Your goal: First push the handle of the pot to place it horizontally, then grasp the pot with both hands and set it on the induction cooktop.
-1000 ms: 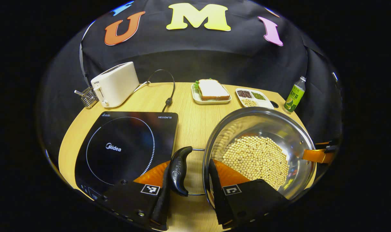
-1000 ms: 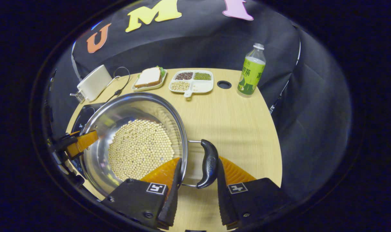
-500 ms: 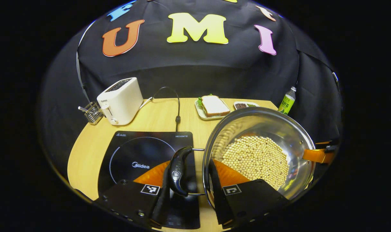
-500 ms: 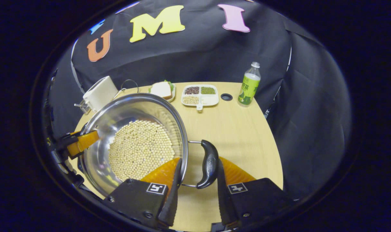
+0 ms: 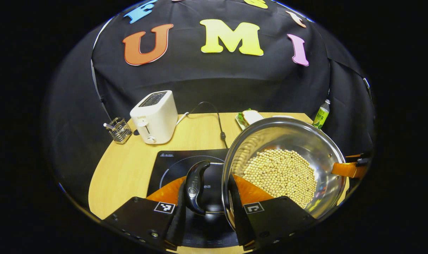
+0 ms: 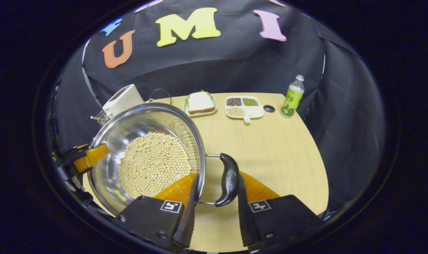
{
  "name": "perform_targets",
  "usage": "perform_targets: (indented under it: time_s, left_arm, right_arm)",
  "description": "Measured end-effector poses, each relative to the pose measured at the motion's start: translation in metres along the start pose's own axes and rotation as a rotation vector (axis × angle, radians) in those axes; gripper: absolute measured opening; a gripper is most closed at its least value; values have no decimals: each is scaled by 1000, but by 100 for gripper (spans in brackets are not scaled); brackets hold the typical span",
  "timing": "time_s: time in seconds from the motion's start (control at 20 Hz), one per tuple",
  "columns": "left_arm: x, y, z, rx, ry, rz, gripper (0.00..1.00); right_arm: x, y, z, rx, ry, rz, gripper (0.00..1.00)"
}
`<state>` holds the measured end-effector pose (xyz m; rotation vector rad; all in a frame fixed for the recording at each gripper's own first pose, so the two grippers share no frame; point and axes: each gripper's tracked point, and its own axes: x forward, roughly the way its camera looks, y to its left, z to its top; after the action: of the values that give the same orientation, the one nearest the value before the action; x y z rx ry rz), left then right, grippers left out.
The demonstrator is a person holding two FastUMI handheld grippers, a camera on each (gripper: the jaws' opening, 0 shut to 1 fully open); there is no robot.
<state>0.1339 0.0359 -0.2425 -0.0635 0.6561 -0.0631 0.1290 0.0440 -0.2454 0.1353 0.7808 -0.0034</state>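
In the left gripper view, the left gripper [image 5: 207,206] stands partly open around the pot's black curved side handle [image 5: 194,186]: one finger lies against the handle's outer face, the other reaches past the rim into the bowl, so whether both press cannot be told. The shiny round stainless-steel pot [image 5: 288,141], its bottom covered with pale yellow soybeans [image 5: 279,174], sits just right of the fingers and appears raised above the black glass induction cooktop [image 5: 171,164], which lies directly beneath and ahead of the fingers on the light wooden table [image 5: 129,165]. Farther ahead to the left stands a white toaster [image 5: 154,117]. In the right gripper view, the right gripper [image 6: 214,208] straddles the pot's other black handle [image 6: 229,179] the same way, one finger outside it, one inside the rim, contact uncertain. The pot [image 6: 118,130] lies left of these fingers, and the left gripper [image 6: 82,159] shows at its far rim.
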Motion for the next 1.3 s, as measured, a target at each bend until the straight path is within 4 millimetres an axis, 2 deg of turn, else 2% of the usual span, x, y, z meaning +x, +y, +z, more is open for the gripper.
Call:
perform_targets:
  time_s: [0.3,0.55,0.9,1.0,1.15,1.3]
  left_arm:
    - [1,48,-3,3,11,20,55]
    - [9,77,-7,-3,26,26,55]
    - [23,113,-14,-15,44,37,55]
    - [28,123,-16,-16,47,43,55]
    - [37,133,-20,-19,53,45,55]
    - [45,137,-23,-20,60,43,55]
  right_arm:
    - [8,48,-2,-6,26,18,53]
    - [20,81,-1,-21,48,20,53]
    - [40,118,0,-40,79,19,53]
    - [45,121,-4,-42,85,21,53]
    - [56,136,-3,-38,95,19,53]
    - [64,142,-5,-35,107,12,53]
